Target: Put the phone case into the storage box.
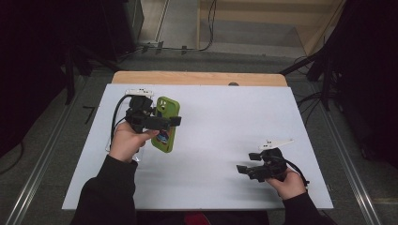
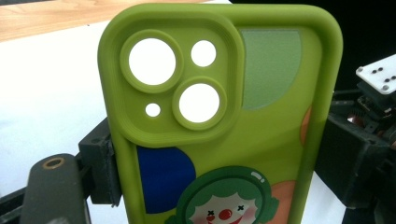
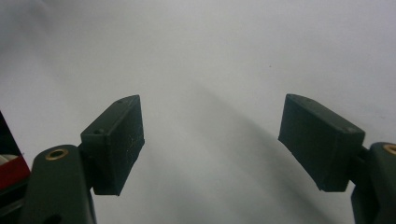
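So the left tool [image 1: 164,123] had its jaws clamped on both long edges of the lime-green silicone phone case [image 1: 166,123] with a cartoon clown printed on it, holding it up over the left part of the white surface [image 1: 220,136]. The camera-cutout end pointed away from the person. The right tool [image 1: 245,169] sat well to the right of the case, low over the surface, jaws spread wide with nothing between them.
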Motion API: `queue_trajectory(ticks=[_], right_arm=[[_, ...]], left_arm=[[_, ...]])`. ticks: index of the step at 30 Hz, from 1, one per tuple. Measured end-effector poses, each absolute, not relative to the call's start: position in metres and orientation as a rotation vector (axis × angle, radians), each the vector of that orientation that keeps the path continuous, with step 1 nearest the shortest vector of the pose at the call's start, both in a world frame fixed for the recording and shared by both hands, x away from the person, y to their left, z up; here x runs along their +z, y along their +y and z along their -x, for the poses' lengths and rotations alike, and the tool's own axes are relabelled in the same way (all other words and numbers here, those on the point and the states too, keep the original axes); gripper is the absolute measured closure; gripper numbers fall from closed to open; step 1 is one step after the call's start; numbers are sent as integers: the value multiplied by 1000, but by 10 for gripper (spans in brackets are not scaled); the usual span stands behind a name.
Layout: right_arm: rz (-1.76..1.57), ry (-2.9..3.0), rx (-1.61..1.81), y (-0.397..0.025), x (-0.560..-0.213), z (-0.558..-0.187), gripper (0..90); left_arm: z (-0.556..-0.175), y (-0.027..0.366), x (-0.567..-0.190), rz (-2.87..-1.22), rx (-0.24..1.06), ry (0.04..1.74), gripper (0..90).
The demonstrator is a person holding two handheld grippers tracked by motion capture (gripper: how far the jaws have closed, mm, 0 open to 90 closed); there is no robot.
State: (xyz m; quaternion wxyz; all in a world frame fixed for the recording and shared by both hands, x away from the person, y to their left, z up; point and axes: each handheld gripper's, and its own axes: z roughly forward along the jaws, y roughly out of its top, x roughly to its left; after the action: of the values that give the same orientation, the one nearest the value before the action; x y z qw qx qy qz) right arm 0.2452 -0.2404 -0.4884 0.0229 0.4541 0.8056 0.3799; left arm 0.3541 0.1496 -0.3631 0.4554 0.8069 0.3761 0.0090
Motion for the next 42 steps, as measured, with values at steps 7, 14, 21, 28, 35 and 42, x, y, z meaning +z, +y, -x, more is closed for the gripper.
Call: queue_trajectory(ticks=[7,14,21,28,35,42], right_arm=[[-1414,2494,1164,-241,-488,-245,203],[-1426,2490,1171,-239,-488,-245,203],[-1412,2493,1174,-238,-488,-245,203],[-1406,2486,1183,-238,-487,-244,203],[-1405,2489,1182,-237,-487,-244,203],[-1405,2490,1184,-237,-487,-244,203]], left_arm=[[-355,163,-355,-1994,66,954,174],[-356,175,-349,-1965,71,971,174],[-359,192,-345,-1933,101,1016,174],[-362,207,-345,-1916,153,1092,174],[-364,218,-345,-1881,192,1142,174],[-366,226,-346,-1859,233,1180,174]])
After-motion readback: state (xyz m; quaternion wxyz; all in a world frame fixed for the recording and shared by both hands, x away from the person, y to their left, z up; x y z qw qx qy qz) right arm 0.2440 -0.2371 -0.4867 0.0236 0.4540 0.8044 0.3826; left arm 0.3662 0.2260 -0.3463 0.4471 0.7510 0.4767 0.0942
